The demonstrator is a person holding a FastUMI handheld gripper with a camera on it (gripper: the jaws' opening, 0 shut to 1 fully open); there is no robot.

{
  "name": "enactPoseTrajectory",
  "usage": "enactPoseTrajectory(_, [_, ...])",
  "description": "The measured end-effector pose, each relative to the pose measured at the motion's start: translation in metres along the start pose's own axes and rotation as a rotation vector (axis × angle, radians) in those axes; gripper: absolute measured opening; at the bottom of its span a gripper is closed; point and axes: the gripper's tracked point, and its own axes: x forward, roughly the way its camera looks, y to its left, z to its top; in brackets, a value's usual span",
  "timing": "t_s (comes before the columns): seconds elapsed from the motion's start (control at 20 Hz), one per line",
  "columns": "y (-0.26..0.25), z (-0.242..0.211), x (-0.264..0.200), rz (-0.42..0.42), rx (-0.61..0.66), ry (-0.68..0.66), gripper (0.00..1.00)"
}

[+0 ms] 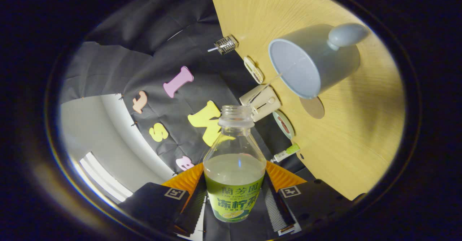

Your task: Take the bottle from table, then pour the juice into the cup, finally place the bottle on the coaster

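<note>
The wooden counter (346, 132) stands tilted steeply to the right, so the gripper (234, 201) appears rolled hard over toward a pour; the grey cup (314, 62) sits far right on it, the round coaster (313, 108) just beside its rim; the open bottle (234, 168) is clamped at its labelled body between both fingers, mouth short of the cup; thin plastic, slick and squashable, part full, so probably light; the label band suits the grip.
</note>
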Motion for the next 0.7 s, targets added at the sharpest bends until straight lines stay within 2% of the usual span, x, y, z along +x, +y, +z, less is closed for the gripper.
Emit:
enactPoseTrajectory(0.35, [0.013, 0.000, -0.001, 0.049, 0.033, 0.013, 0.80])
enactPoseTrajectory(0.7, [0.009, -0.001, -0.002, 0.047, 0.080, 0.019, 0.80])
